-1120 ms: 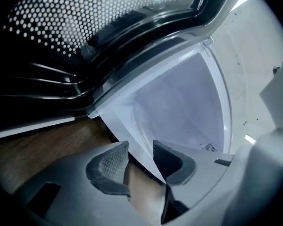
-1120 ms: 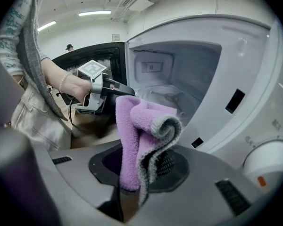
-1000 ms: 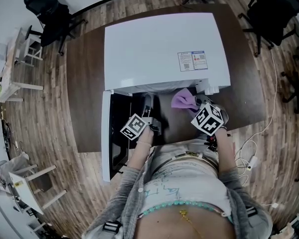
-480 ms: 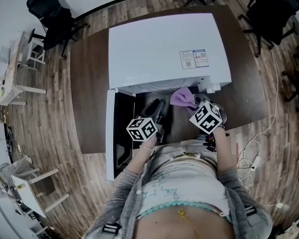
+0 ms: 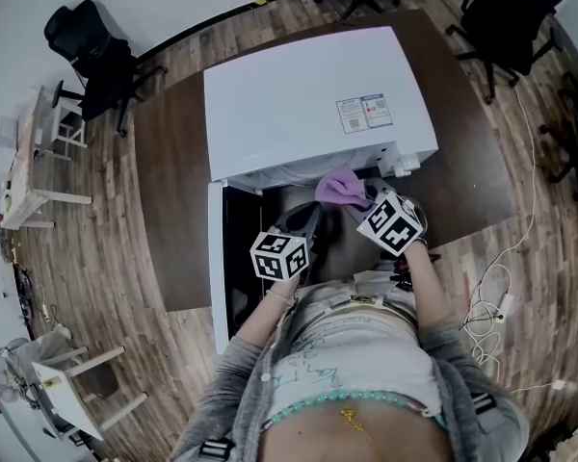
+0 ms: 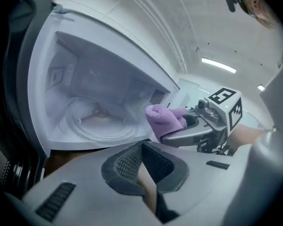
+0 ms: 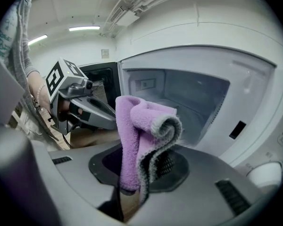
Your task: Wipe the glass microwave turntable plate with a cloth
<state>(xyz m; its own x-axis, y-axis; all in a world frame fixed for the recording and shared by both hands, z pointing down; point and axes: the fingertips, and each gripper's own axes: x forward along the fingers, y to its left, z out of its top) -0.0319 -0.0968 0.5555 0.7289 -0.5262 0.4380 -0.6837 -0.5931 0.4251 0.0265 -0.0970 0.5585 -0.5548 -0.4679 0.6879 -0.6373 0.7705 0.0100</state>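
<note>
The white microwave [image 5: 308, 94] fills the middle of the dark table [image 5: 169, 152]. Its door [image 5: 216, 268] stands swung open at left of centre in the head view and overhangs the table's near edge. The cavity [image 7: 188, 98] holds the glass turntable plate [image 6: 96, 121], flat on its floor. Both tools hang just before the mouth. The left gripper [image 6: 140, 154] has just been closing and its jaws are pressed together (nothing between them). To its right, the right gripper [image 7: 141, 166] pinches a folded purple cloth [image 7: 141, 121], apart from the plate.
</note>
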